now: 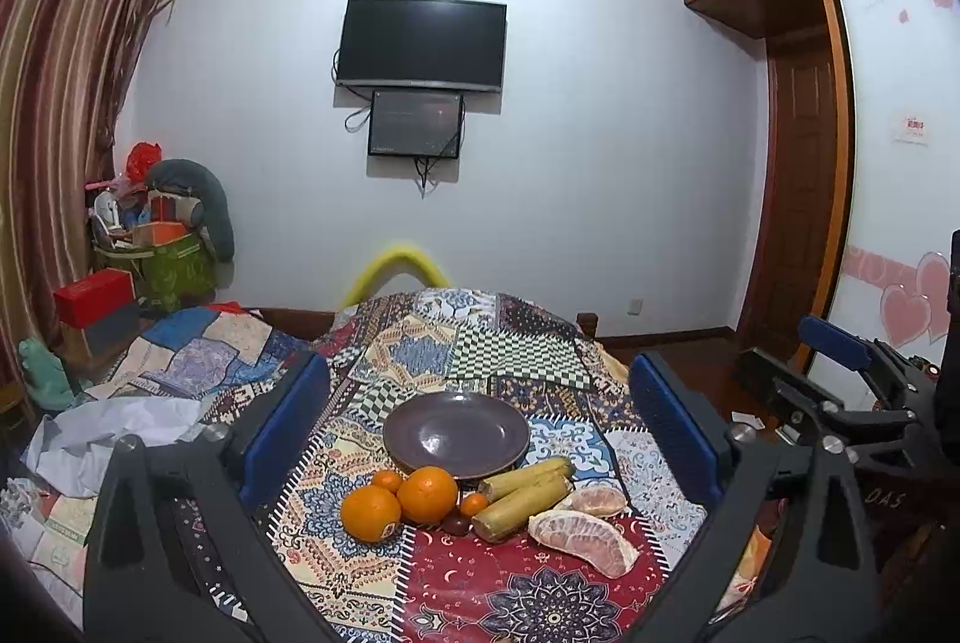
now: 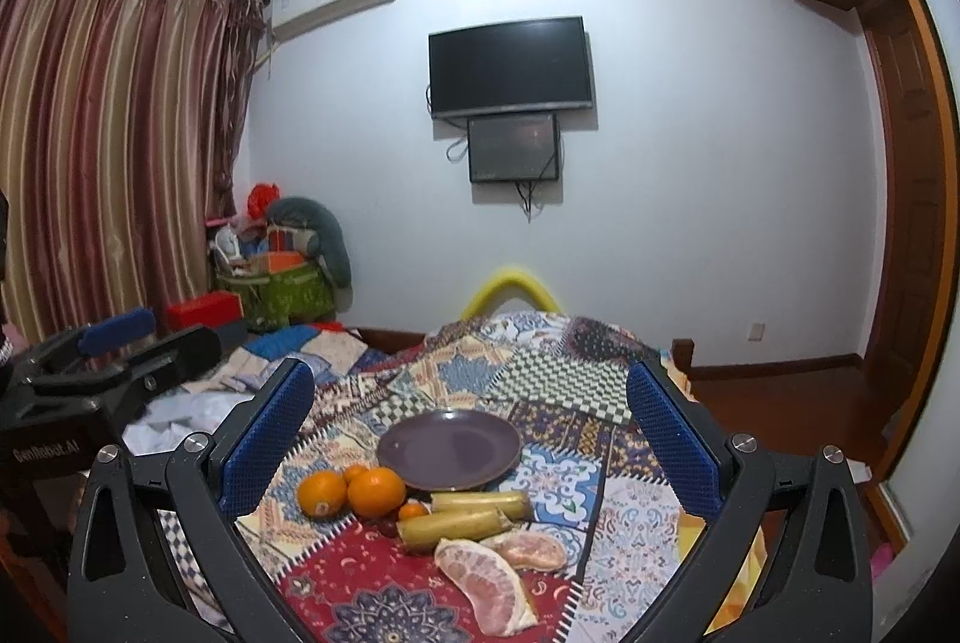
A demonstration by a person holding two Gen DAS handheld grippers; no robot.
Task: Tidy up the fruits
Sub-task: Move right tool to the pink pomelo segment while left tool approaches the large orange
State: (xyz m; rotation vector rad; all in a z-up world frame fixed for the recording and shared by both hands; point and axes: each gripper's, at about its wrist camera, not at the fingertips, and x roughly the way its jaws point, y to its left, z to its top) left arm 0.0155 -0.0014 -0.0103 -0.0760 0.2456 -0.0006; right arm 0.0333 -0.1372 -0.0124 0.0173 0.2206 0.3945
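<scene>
A: Looking along your left tongs [image 1: 480,439], you see their blue pads spread wide with nothing between them.

B: And your right tongs [image 2: 471,439]?

A: Spread wide too, empty. Your round dark purple plate [image 1: 420,433] sits bare on the patchwork-cloth surface [image 1: 540,595]. Just in front of it lie two large oranges [image 1: 427,494], small tangerines [image 1: 474,504], two yellow-green cane pieces [image 1: 521,510] and two peeled pomelo segments [image 1: 585,534].

"GenRobot.AI" is printed on the left gripper [image 2: 120,337] body.
</scene>
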